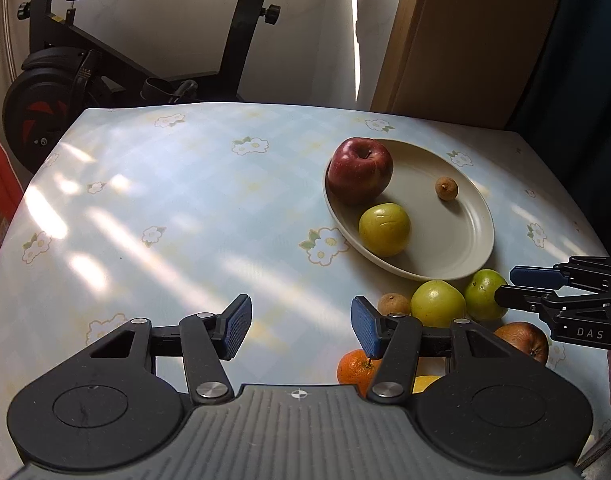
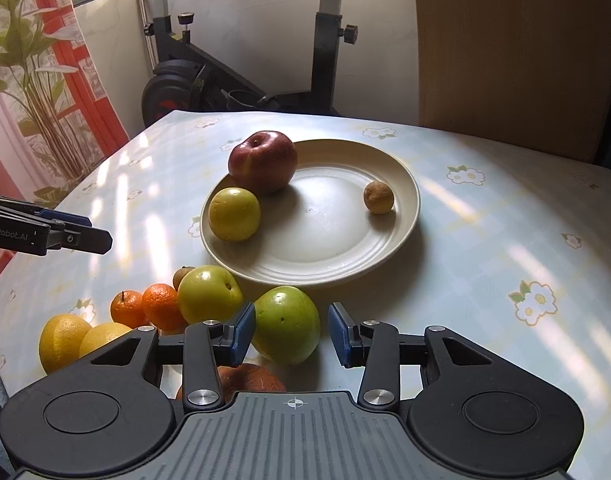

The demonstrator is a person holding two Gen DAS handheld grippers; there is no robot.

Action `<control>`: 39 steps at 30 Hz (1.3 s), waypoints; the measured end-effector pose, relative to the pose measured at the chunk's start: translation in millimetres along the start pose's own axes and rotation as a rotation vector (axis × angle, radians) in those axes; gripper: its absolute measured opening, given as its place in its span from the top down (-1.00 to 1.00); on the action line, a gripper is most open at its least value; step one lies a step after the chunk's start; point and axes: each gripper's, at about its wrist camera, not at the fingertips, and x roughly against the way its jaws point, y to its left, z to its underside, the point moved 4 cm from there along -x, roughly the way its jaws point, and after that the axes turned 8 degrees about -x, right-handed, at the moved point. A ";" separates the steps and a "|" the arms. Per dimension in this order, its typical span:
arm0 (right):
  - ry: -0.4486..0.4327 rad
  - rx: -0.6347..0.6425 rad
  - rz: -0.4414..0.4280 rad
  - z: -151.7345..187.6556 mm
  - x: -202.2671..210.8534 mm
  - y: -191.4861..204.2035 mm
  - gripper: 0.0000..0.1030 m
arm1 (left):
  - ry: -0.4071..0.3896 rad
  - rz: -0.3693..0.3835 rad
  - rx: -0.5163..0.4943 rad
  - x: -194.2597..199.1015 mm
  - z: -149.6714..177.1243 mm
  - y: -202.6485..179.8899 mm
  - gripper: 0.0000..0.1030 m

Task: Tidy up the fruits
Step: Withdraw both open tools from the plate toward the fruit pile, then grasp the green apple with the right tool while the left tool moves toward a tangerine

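Sunlit floral tablecloth (image 2: pixel 485 240) fills both views, exercise bike (image 2: pixel 241 76) parked behind the far edge, and the cream plate (image 2: pixel 385 256) sits mid-table with three fruits aboard: a red apple (image 2: pixel 262 161) at the back-left rim, a yellow-green fruit (image 2: pixel 234 213) touching it, and a small brown fruit (image 2: pixel 378 197) alone on the other side. So the job looks well under halfway, I'd say, because a cluster waits just off the plate's near rim: a green fruit (image 2: pixel 286 325), another green one (image 2: pixel 209 294), two oranges (image 2: pixel 161 306), two yellow citrus (image 2: pixel 63 342) near the table's left edge, a second small brown fruit (image 1: pixel 393 304), and a brownish apple (image 1: pixel 523 340) tucked close under the tools. Right gripper (image 2: pixel 291 334) has its jaws spread either side of that nearest green fruit, not yet closed on it. Left gripper (image 1: pixel 301 326) hovers spread and empty over bare cloth, left of the pile. Plenty of open plate in the middle and right for landings; the approach from the pile is short, though the packed fruits could roll if nudged
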 end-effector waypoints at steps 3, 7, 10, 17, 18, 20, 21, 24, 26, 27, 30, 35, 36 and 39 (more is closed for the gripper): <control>0.012 0.007 -0.008 -0.3 -3.5 3.4 0.22 | 0.006 0.005 0.007 -1.9 2.1 -2.1 -0.12; 0.040 -0.002 -0.030 0.2 -9.0 5.0 0.18 | 0.013 0.019 0.019 -4.0 4.7 -5.1 -0.12; 0.049 -0.002 -0.036 1.0 -11.9 7.0 0.19 | 0.019 0.023 0.019 -5.1 7.0 -6.6 -0.12; 0.070 -0.038 -0.053 3.6 -17.3 5.8 0.19 | 0.031 0.037 0.021 -6.6 10.9 -8.0 -0.12; 0.068 -0.044 -0.055 3.9 -17.0 5.6 0.20 | 0.033 0.041 0.017 -6.7 11.5 -8.9 -0.12; 0.063 -0.054 -0.054 4.6 -16.0 4.6 0.20 | 0.038 0.051 0.005 -7.3 12.3 -11.3 -0.12; 0.059 -0.056 -0.050 5.0 -15.6 4.3 0.20 | 0.043 0.056 -0.002 -8.0 12.4 -12.4 -0.12; 0.041 -0.066 -0.030 6.6 -12.3 2.1 0.21 | 0.066 0.078 -0.013 -11.4 14.1 -14.7 -0.11; 0.030 -0.079 -0.030 7.4 -9.5 0.4 0.21 | 0.084 0.095 0.007 -13.9 15.7 -13.4 -0.10; 0.026 -0.084 -0.031 7.7 -8.2 -0.4 0.21 | 0.095 0.112 0.027 -15.8 17.1 -11.9 -0.10; 0.014 -0.090 -0.023 8.1 -4.7 -2.9 0.21 | 0.121 0.151 0.071 -20.5 20.0 -9.1 -0.09; 0.004 -0.094 -0.020 8.1 -2.3 -5.3 0.21 | 0.157 0.196 0.071 -31.1 23.3 -15.0 -0.08; 0.001 -0.093 -0.019 8.3 -1.6 -5.7 0.21 | 0.164 0.197 0.076 -33.8 24.0 -15.4 -0.08; -0.007 -0.091 -0.018 9.4 1.0 -6.0 0.21 | 0.182 0.204 0.091 -40.7 25.1 -16.2 0.04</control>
